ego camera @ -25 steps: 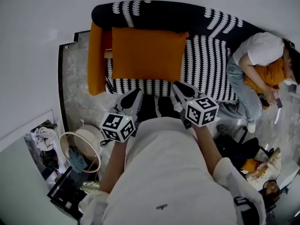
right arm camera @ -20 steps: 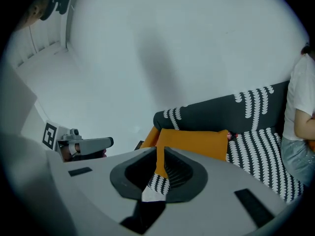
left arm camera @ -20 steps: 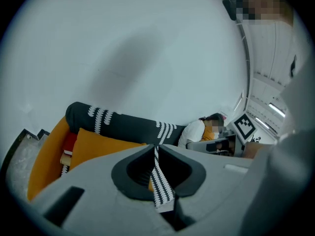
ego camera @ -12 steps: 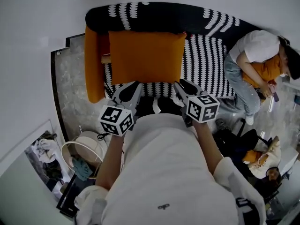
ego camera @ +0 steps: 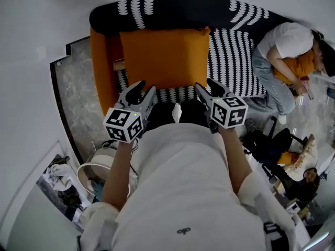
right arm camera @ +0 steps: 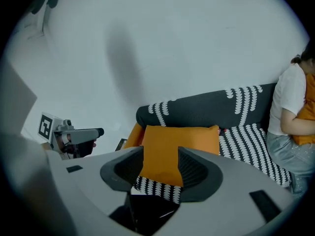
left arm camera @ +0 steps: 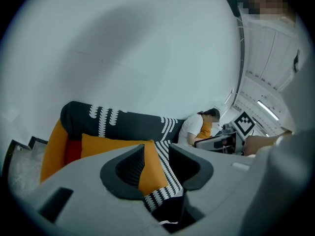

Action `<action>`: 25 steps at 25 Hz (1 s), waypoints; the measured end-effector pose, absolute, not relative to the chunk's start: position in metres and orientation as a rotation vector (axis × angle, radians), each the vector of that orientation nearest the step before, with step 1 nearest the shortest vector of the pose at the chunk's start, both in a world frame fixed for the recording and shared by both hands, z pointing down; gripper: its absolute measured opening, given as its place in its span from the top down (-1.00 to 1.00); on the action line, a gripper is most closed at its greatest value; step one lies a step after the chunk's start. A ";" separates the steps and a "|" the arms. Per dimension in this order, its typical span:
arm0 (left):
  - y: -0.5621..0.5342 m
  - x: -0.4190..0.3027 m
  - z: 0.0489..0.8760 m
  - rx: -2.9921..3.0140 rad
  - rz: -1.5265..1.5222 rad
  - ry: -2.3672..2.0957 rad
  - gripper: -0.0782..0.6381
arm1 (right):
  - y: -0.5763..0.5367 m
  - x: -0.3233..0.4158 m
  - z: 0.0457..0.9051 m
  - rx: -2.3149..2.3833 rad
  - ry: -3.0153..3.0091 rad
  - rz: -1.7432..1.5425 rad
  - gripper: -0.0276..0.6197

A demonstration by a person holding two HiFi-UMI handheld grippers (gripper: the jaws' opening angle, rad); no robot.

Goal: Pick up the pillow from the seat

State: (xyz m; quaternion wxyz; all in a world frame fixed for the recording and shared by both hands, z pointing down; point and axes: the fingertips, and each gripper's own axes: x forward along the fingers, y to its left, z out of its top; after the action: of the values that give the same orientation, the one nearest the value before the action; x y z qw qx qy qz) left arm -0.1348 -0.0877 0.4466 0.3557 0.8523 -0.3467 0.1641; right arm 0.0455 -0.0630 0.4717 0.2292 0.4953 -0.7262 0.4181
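**Both jaws parted and empty, pillow ahead on the seat**

The jaws of your left gripper (left arm camera: 156,152) stand slightly spread. They have just been opening and pinch nothing. Through the gap you see only a corner of the orange pillow (left arm camera: 110,145) and the striped seat (left arm camera: 165,193) beyond it.

The jaws of your right gripper (right arm camera: 161,154) are in the same state: slightly spread, just opened, nothing between the pads. They frame the pillow's near edge from a distance.

In the head view you hold both grippers out in front of your chest, side by side. Their tips point at the pillow's near edge.

The pillow rests on the seat at the left end of the sofa (ego camera: 172,15), with its far edge against the dark backrest. It sits just beside the orange armrest (ego camera: 99,69).

A person (ego camera: 285,54) in a white top sits at the sofa's right end, hugging another orange cushion (ego camera: 303,69). That person is well apart from your pillow.
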 end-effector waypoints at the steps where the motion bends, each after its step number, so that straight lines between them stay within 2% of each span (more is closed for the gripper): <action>1: -0.090 -0.138 0.450 2.198 0.435 -0.890 0.35 | -0.063 0.046 0.473 1.370 -1.988 1.149 0.34; 5: -0.097 -0.149 0.466 2.177 0.477 -0.874 0.16 | -0.066 0.048 0.483 1.396 -1.939 1.148 0.28; 15: -0.119 -0.171 0.523 2.107 0.575 -0.899 -0.15 | -0.079 0.064 0.523 1.368 -1.881 1.131 0.04; 21: -0.127 -0.184 0.560 2.039 0.623 -1.019 -0.54 | -0.087 0.078 0.557 1.364 -1.860 1.122 -0.13; 25: -0.134 -0.183 0.588 2.015 0.655 -1.043 -0.64 | -0.091 0.085 0.589 1.374 -1.837 1.128 -0.27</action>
State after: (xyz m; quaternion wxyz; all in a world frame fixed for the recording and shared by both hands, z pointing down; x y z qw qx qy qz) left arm -0.1829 -0.1344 0.5885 0.3801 0.7892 -0.4085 0.2565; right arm 0.0850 -0.0914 0.5894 0.2884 0.5148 -0.6879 0.4226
